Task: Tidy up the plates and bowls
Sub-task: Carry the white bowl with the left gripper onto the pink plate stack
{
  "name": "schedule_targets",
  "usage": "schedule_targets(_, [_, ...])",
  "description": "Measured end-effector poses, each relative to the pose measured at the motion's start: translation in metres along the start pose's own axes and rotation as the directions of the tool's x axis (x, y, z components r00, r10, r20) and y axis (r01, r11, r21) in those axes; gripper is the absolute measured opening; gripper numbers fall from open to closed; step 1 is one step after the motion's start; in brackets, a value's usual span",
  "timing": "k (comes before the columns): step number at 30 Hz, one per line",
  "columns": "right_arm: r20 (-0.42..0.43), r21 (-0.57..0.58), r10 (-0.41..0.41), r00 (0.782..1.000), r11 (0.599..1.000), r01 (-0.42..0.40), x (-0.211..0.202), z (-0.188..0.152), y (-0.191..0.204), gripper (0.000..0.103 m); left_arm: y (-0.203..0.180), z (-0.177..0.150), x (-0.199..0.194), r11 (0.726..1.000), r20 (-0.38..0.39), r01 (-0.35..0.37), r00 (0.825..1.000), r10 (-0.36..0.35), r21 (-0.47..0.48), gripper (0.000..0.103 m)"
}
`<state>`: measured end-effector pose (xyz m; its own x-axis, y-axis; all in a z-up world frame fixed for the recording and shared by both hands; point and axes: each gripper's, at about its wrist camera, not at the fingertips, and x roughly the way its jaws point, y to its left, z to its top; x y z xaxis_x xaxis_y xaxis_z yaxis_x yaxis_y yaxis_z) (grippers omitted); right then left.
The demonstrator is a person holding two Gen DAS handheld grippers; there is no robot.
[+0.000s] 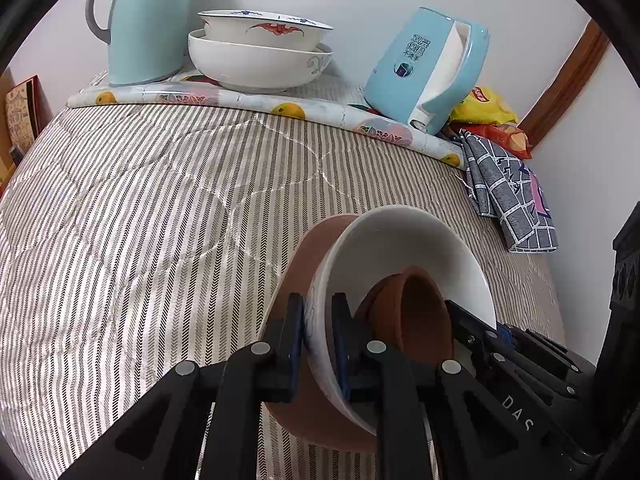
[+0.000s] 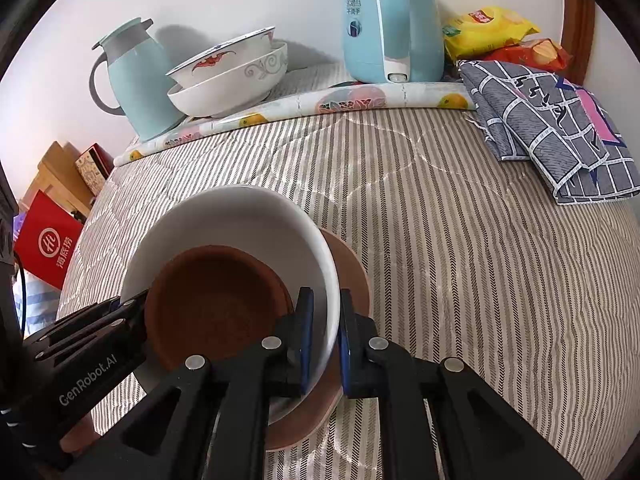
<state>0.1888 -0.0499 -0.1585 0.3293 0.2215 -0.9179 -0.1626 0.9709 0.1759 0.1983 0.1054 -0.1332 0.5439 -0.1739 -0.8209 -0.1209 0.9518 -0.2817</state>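
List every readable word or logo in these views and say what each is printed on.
"GenRobot.AI": left gripper body, right wrist view.
"DAS": right gripper body, cut off.
"海底捞" with round "Hi" logo: red bag.
"不烫手": blue kettle; characters above it too blurred.
Yellow snack bag logo: unreadable.

Your left wrist camera is looking forward along its fingers from very near the white bowl, facing the back wall across the striped bed. Your right wrist camera is looking from the opposite side of the same white bowl, equally near, facing the same wall. Both views are sharing the stacked bowls, the kettle and the jug.
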Motion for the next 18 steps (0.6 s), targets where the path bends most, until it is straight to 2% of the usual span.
schedule_targets(6, [0.005, -0.004, 0.009, 1.0, 1.0, -0.009, -0.002, -0.002, -0.003, 0.012, 0.001, -0.002, 0.0, 1.0, -0.013, 0.013, 1.0, -0.013, 0.003, 0.019])
schedule_targets(14, [0.015, 0.002, -0.005, 1.0, 1.0, 0.005, -0.01, 0.0, -0.006, 0.013, -0.003, -0.002, -0.006, 1.0, 0.002, -0.013, 1.0, 0.013, 0.017, 0.019])
schedule_targets(18, [0.023, 0.0, -0.007, 1.0, 1.0, 0.007, -0.014, -0.001, -0.008, 0.013, -0.003, 0.0, -0.013, 0.999, 0.017, -0.018, 1.0, 0.018, 0.026, 0.027])
